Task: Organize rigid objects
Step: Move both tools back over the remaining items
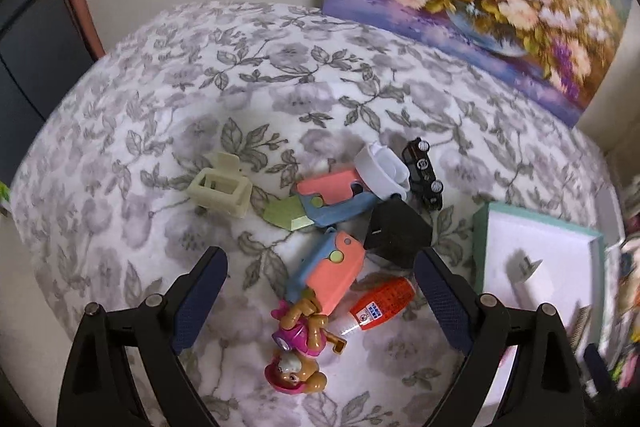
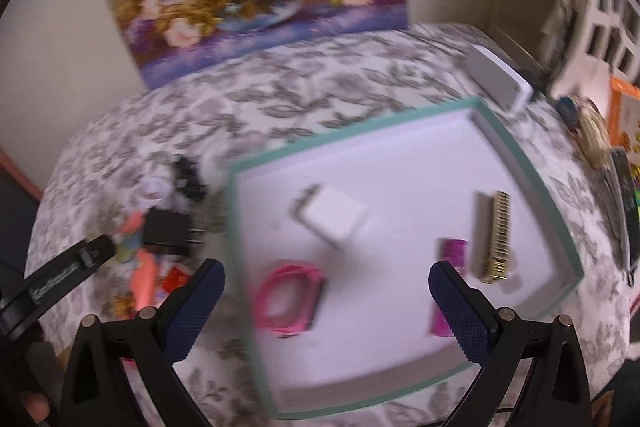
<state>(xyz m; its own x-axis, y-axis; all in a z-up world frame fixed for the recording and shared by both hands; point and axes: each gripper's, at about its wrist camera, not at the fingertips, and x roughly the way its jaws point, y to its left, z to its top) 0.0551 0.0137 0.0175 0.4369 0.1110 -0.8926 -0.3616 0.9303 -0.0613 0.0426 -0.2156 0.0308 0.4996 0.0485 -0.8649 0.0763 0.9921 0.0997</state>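
1. While both grippers hang over the floral-clothed worktop [image 1: 160, 99], we see that neither holds anything: the left gripper [image 1: 320, 291] has its jaws spread wide, and the right gripper [image 2: 326, 301] stands just as wide over the tray.
2. To the left of the tray lies a loose pile: a cream hair clip [image 1: 219, 187], two coral-and-blue toys [image 1: 328, 195], a white cap-shaped piece [image 1: 382, 169], a small black toy car [image 1: 426, 173], a black block [image 1: 398, 235], an orange glue bottle [image 1: 378, 301] and a puppy figurine [image 1: 300, 343].
3. The teal-rimmed tray [image 2: 532, 171] already holds a white charger [image 2: 334, 219], a pink looped item [image 2: 288, 297], a magenta piece [image 2: 452, 255] and a gold comb [image 2: 494, 239].
4. We judge the step in hand to be choosing the next piece from the pile with the left gripper.
5. The figurine and the glue bottle sit between the left jaws in that view, so either looks the easiest pick.
6. We would come straight down, centre one piece only, and close across its narrower width.
7. The glue bottle touches the lower coral toy, so we should watch that a finger does not catch both.
8. We would keep the right gripper clear of the tray's middle, and set the new piece in a bare patch, apart from the charger.
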